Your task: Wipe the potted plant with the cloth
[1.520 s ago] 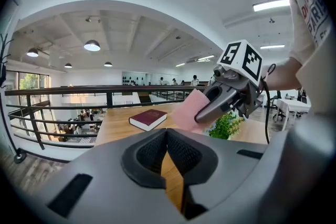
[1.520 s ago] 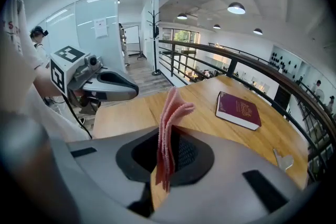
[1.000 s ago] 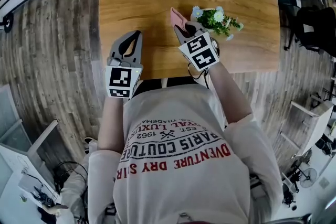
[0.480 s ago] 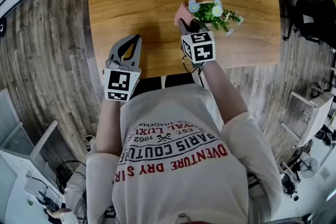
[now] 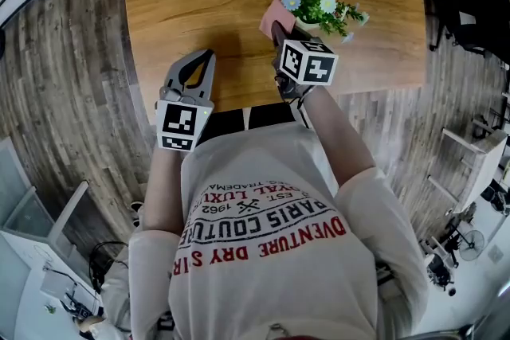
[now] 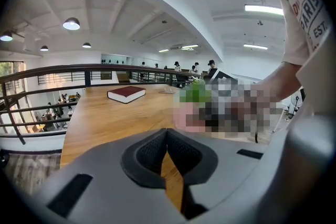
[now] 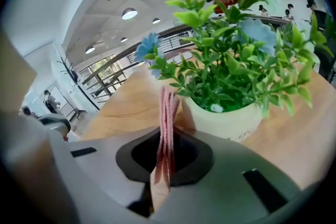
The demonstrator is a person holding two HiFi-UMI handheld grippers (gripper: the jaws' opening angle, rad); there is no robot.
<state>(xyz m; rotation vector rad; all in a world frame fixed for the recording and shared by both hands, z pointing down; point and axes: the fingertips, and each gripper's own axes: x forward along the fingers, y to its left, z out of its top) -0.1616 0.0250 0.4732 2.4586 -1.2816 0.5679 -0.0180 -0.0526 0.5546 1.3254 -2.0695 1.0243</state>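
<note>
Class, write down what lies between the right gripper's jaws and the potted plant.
A folded pink cloth: the right gripper clamps it, and it sticks forward toward the side of the potted plant. The right gripper view shows this most plainly.

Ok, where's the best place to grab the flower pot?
Probably the pot, on its bare cream wall below the rim, coming in level from the side away from the cloth. The leaves spread over the top, blocking a grab from above.
</note>
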